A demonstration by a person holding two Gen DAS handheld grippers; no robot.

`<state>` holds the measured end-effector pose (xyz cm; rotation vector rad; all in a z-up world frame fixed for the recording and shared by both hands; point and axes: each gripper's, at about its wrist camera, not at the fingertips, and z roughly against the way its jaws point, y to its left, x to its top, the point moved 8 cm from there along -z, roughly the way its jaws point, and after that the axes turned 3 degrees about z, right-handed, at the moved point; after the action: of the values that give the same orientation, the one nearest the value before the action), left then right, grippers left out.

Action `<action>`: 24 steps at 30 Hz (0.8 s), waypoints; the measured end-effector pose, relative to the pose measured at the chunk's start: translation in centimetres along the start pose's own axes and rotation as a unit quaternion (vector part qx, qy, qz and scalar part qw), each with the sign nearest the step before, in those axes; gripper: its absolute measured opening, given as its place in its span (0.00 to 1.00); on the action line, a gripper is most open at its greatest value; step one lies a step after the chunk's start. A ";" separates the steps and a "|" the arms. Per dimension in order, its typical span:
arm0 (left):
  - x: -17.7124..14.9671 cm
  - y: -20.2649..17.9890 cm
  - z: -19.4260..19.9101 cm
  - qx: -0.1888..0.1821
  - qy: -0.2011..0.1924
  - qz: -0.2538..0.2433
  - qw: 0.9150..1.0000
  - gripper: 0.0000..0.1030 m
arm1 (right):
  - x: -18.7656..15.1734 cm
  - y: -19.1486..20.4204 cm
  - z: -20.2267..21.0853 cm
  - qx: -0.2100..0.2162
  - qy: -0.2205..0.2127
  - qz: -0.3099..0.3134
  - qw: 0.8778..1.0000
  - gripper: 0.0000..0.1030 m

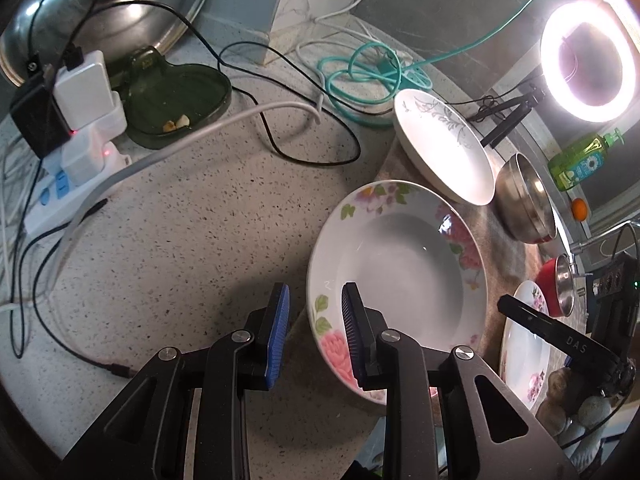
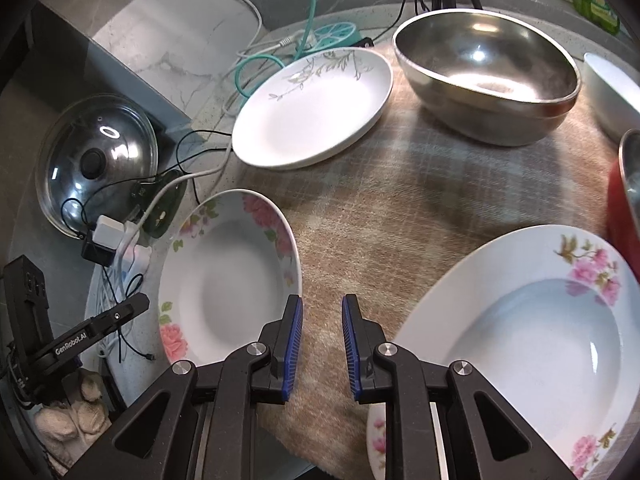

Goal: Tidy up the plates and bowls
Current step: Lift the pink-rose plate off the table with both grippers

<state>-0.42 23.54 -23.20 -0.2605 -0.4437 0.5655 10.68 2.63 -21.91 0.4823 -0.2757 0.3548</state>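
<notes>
My left gripper (image 1: pixel 316 320) hangs over the left rim of a deep plate with pink flowers (image 1: pixel 400 272). Its blue pads stand slightly apart, one over the counter and one over the plate's well, and neither presses on the rim. In the right wrist view my right gripper (image 2: pixel 322 332) is open over the plaid cloth (image 2: pixel 400 184), with nothing between its pads. It sits between that same plate (image 2: pixel 228 280) and a second flowered plate (image 2: pixel 540 340). Farther back stand a white plate with a grey leaf pattern (image 2: pixel 316 108) and a steel bowl (image 2: pixel 488 80).
A red bowl with a steel lining (image 2: pixel 624 200) and a white bowl (image 2: pixel 616 92) sit at the right edge. On the speckled counter (image 1: pixel 200 240) lie a power strip with chargers (image 1: pixel 80 152), loose cables, and a green dish (image 1: pixel 176 96). A glass lid (image 2: pixel 96 160) leans at the left.
</notes>
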 end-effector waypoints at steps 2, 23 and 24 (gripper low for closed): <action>0.0 0.0 -0.1 -0.003 0.003 -0.001 1.000 0.25 | 0.1 -0.1 -0.3 -0.001 0.002 -0.001 1.000 0.18; 0.6 -0.1 -1.9 -0.013 0.022 -0.008 1.000 0.22 | 0.6 1.1 -2.7 0.004 0.024 0.003 1.000 0.18; 0.6 -0.2 -2.0 -0.013 0.024 -0.008 1.000 0.20 | 0.6 1.1 -2.8 0.004 0.024 0.003 1.000 0.18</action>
<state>1.03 23.50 -24.69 -0.2950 -0.4074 0.5367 11.29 5.08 -23.63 0.4804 -0.2290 0.3731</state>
